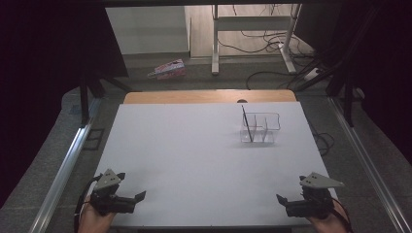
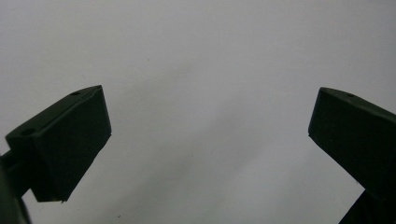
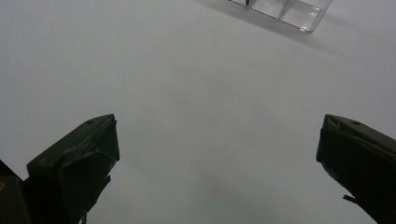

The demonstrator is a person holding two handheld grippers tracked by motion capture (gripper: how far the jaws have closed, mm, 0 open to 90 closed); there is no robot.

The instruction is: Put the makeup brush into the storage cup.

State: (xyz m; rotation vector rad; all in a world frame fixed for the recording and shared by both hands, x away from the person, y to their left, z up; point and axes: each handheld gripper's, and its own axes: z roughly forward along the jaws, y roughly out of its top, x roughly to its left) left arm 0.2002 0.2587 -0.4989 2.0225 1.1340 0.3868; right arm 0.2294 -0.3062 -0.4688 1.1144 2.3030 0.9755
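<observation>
The left gripper (image 1: 130, 198) is held at the near left corner of the white counter (image 1: 194, 160), its jaws spread wide with nothing between them. The right gripper (image 1: 286, 203) is held at the near right corner, likewise released and empty. A clear compartmented organizer (image 1: 261, 127) is seen toward the far right of the counter, well apart from both grippers. A thin dark pen (image 1: 247, 124) is propped upright, slightly tilted, in its left compartment.

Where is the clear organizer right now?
In the high view the clear organizer stands right of centre on the far part of the white table, a thin dark stick leaning in its left compartment; the right gripper is nearer to it.
</observation>
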